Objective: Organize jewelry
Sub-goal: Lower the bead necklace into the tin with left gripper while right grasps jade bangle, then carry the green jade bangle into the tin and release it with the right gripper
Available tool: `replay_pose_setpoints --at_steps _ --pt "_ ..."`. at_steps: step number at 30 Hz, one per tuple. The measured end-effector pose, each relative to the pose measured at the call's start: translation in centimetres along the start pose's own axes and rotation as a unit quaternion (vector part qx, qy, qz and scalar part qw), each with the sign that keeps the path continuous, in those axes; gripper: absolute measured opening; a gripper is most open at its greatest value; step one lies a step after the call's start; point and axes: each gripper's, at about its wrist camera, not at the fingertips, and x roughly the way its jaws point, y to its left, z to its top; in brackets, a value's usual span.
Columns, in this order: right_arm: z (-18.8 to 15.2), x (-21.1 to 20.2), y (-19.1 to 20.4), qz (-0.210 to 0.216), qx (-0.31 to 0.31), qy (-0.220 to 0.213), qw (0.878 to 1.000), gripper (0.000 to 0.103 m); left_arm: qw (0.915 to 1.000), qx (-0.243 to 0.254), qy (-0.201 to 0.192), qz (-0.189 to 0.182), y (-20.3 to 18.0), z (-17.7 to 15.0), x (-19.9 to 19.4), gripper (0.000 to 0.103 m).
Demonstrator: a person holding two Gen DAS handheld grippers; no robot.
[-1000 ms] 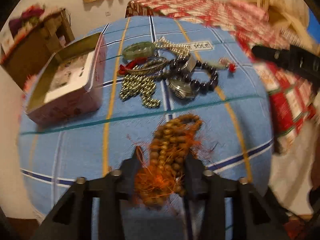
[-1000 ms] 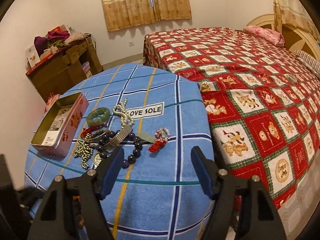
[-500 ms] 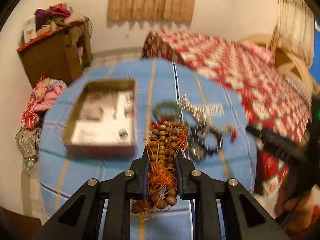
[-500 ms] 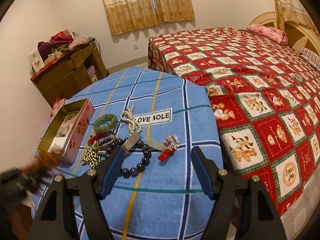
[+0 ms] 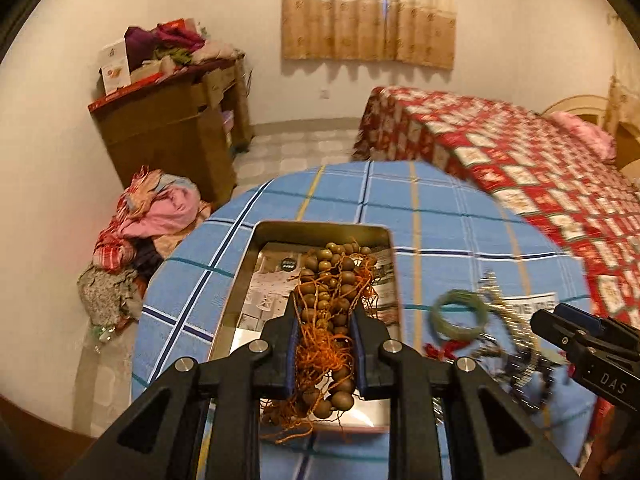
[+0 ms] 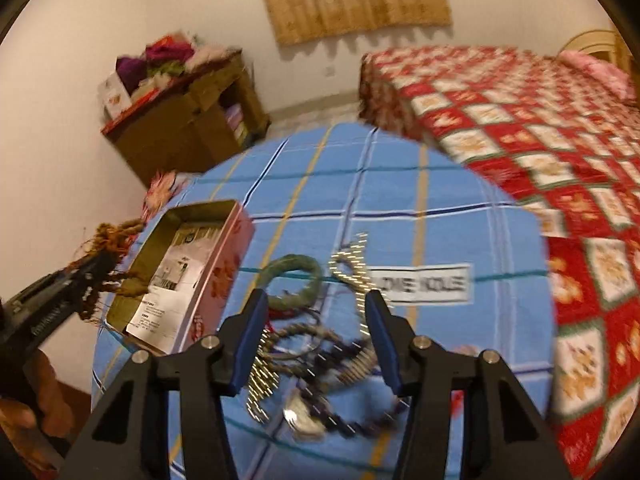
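My left gripper [image 5: 326, 320] is shut on a brown wooden bead necklace [image 5: 332, 276] tangled with orange thread, holding it over the open tin box [image 5: 320, 227]. The other jewelry lies in a pile on the blue checked cloth: a green bangle [image 6: 294, 280], a pale bead chain [image 6: 352, 256], a dark bead bracelet [image 6: 340, 420] and a watch [image 6: 300, 416]. My right gripper [image 6: 316, 308] hangs just above this pile with its jaws closing; the pads press on nothing. The tin box [image 6: 224, 264] stands left of the pile, and the left gripper [image 6: 92, 272] with the beads hovers at its near end.
The blue-clothed round table [image 5: 440, 208] ends close to a bed with a red checked quilt [image 5: 540, 184] on the right. A wooden cabinet [image 5: 172, 136] and a heap of clothes [image 5: 148, 220] sit on the floor at the left. A "LOVE SOLE" label [image 6: 420, 282] lies beside the pile.
The left gripper closed on the bead necklace, lifted it off the cloth and carried it left over the tin. The right gripper moved in over the jewelry pile and its jaws narrowed.
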Motion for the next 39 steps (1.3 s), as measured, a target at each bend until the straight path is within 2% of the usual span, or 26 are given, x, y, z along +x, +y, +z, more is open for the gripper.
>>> replay_pose_setpoints --at_steps 3,8,11,14,16,19,24,25,27,28,29,34,39 --pt "0.8 3.5 0.6 -0.003 -0.007 0.035 0.999 0.054 0.9996 0.001 0.019 0.022 0.2 0.1 2.3 0.022" --pt "1.1 6.8 0.5 -0.015 -0.010 0.071 0.997 0.054 0.9979 0.008 0.033 0.055 0.2 0.2 4.9 0.022" --pt "1.0 8.2 0.6 -0.024 -0.019 0.090 0.995 0.046 0.9956 0.020 0.040 0.082 0.3 0.1 6.2 0.022" --pt "1.0 8.4 0.7 -0.040 -0.028 0.084 0.995 0.031 0.9951 0.013 0.052 0.083 0.7 0.0 7.2 0.022" --pt "1.1 8.4 0.5 -0.044 -0.026 0.080 0.995 0.016 0.9941 0.014 0.057 0.091 0.7 -0.1 7.6 0.022" --pt "1.1 8.2 0.0 -0.038 -0.019 0.078 0.996 0.012 0.9923 0.022 0.057 0.108 0.5 -0.2 7.9 0.022" --pt "1.4 7.4 -0.4 -0.025 -0.002 0.056 0.998 0.011 0.9917 0.013 0.059 0.113 0.6 -0.2 7.6 0.024" --pt "1.6 6.8 -0.3 -0.020 0.000 0.046 0.999 0.011 0.9923 0.009 0.058 0.109 0.7 -0.1 7.4 0.029" --pt "1.9 5.9 0.0 -0.017 -0.001 0.029 0.999 0.011 0.9928 0.001 0.049 0.109 0.9 0.0 6.7 0.046" --pt "2.1 5.1 0.3 -0.013 -0.003 0.019 1.000 0.011 0.9927 -0.001 0.042 0.113 1.0 0.0 6.4 0.059" --pt "2.4 4.9 0.5 -0.012 -0.004 0.014 1.000 0.011 0.9925 -0.003 0.033 0.118 1.1 0.1 5.9 0.068" --pt "3.0 3.3 1.6 0.001 -0.007 -0.006 1.000 0.011 0.9915 -0.016 0.015 0.128 1.9 0.7 3.9 0.069" --pt "3.7 2.2 3.9 0.046 -0.024 -0.021 0.998 0.011 0.9876 -0.077 0.002 0.137 5.2 0.3 2.0 0.069"
